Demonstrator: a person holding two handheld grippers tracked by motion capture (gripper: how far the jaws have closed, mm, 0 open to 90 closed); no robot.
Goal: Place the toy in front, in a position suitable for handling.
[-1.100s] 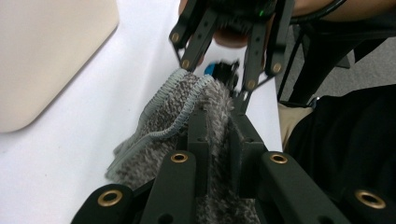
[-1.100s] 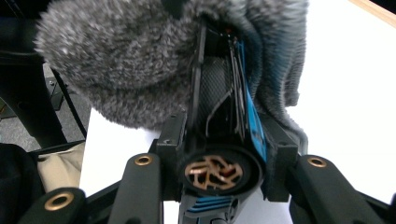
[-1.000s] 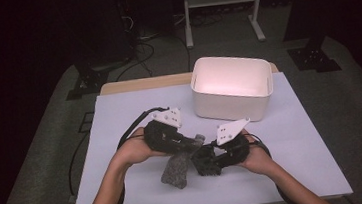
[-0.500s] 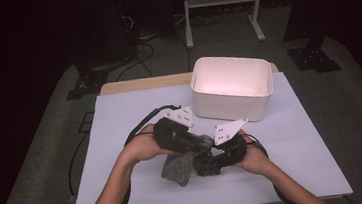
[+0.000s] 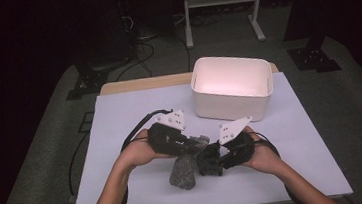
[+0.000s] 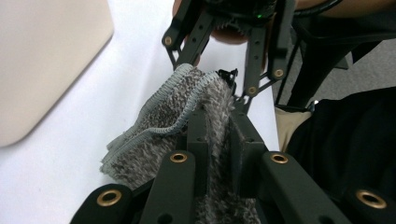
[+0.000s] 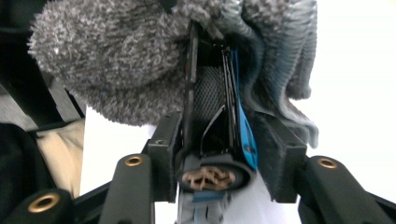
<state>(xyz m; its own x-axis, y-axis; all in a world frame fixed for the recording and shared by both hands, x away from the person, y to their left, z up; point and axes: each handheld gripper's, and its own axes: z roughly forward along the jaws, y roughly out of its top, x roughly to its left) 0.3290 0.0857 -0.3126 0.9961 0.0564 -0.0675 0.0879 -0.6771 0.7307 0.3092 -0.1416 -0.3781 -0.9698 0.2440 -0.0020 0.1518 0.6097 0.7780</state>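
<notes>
Grey fluffy cloth point(image 5: 183, 171) hangs between the two grippers near the table's front edge, in the high view; the white bin point(image 5: 231, 86) stands empty at the back edge, well apart. In the left gripper view, the left gripper point(image 6: 215, 135) is pressed together on the cloth's edge. In the right gripper view, the right gripper point(image 7: 219, 126) has just been opening, and a black and blue folded thing point(image 7: 219, 116) sits between its jaws. I judge the handling is in the middle; nothing is in the bin yet.
</notes>
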